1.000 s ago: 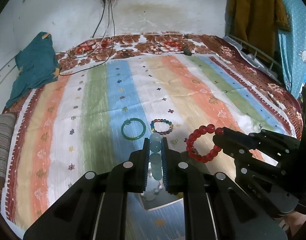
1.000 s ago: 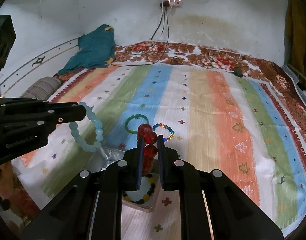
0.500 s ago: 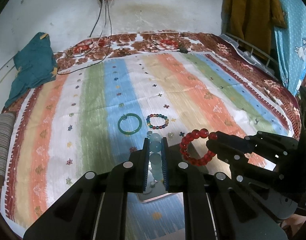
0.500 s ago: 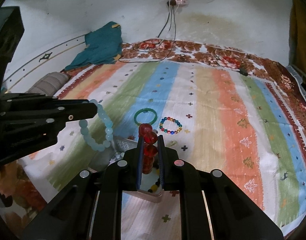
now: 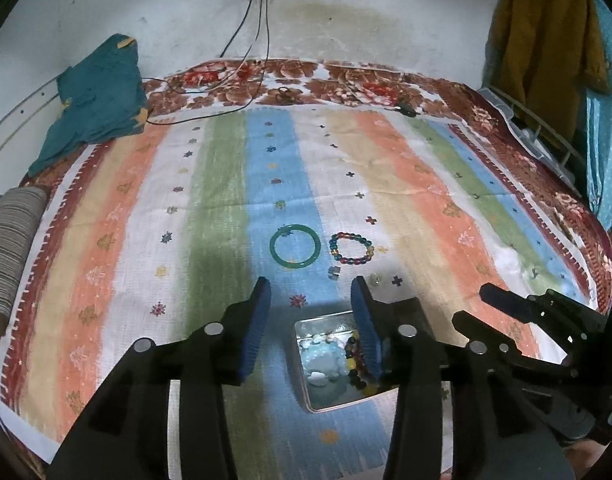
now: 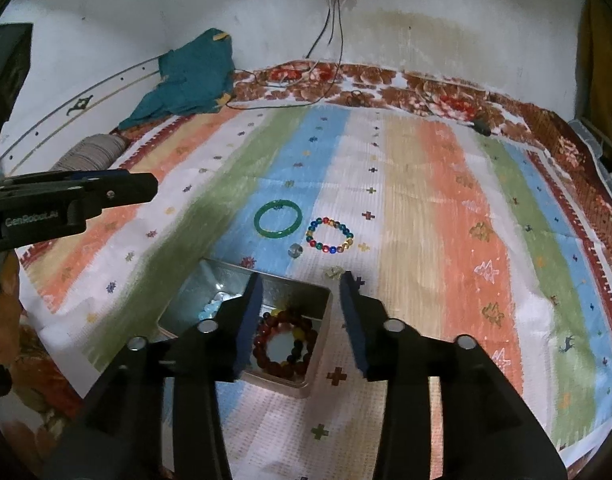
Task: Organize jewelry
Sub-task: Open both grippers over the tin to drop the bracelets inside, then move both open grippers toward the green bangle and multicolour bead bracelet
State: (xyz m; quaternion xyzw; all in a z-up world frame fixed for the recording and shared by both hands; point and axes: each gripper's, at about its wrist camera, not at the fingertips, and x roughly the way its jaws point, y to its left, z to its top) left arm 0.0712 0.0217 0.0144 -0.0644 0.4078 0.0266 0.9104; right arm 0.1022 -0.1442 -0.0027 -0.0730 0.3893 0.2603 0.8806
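A shiny metal tin (image 5: 306,384) (image 6: 319,340) lies on the striped bedspread. Inside it rest a pale blue bead bracelet (image 5: 323,360) (image 6: 210,308), a red bead bracelet (image 6: 284,342) and darker beads. My left gripper (image 5: 311,292) hangs over the tin, its jaws opening, nothing between them. My right gripper (image 6: 300,284) is likewise over the tin, jaws opening and empty; it also shows at the right of the left wrist view (image 5: 471,302). Beyond the tin lie a green bangle (image 5: 295,246) (image 6: 278,224), a multicoloured bead bracelet (image 5: 351,249) (image 6: 329,235) and small loose pieces (image 5: 334,273) (image 6: 294,251).
A teal cloth (image 5: 94,100) lies at the bed's far left, with a striped rolled pillow (image 5: 10,240) at the left edge. Cables (image 5: 262,40) run down the wall from a power strip. Clothes (image 5: 545,48) hang at the right.
Both grippers have opened and let go: the pale blue bracelet dropped from the left one and the red bracelet from the right one, both into the tin.
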